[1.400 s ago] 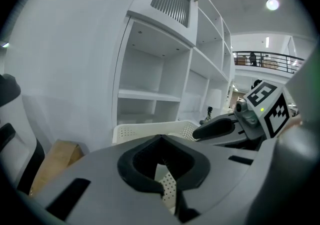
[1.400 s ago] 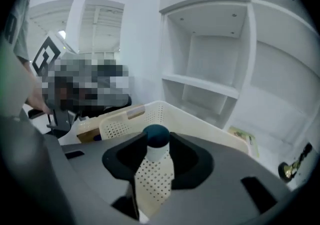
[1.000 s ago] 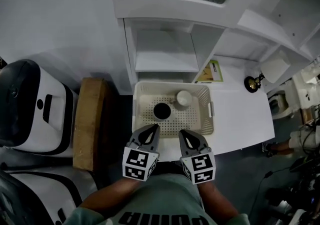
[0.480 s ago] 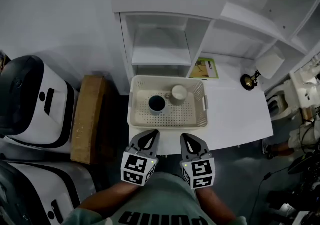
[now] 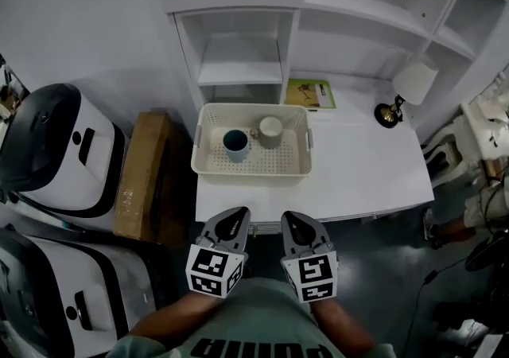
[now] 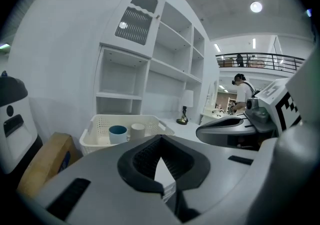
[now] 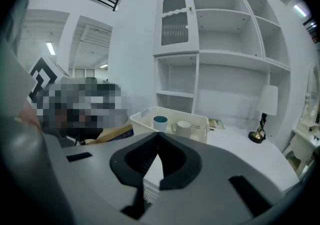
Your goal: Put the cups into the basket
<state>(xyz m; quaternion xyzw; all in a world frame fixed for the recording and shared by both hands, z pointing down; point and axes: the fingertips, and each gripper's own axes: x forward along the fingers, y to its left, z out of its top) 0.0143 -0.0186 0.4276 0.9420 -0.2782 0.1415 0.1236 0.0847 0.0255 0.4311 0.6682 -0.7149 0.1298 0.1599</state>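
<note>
Near the left end of the white table, against the shelf unit, the basket is seen with both cups upright inside it: the blue cup at the left and the cream cup just beside it to the right, its handle turned toward the blue one. The left gripper and the right gripper are held side by side off the near edge of the table, well apart from the basket. Each has its jaws brought together at the tips, and nothing is held between them. No further cup can be found on the table or the shelves, so the task is judged to be finished. What remains is best done by keeping both claws closed and clear of the table edge, so that the basket is not nudged. Only in the head view is the layout shown from above: the cups inside the basket, the booklet and the lamp at the far right, and the cardboard box beside the table on the left. Only in the left gripper view are a distant person and a railed balcony at the right made visible. The cups' height against the basket wall is shown only by the two gripper views.
</note>
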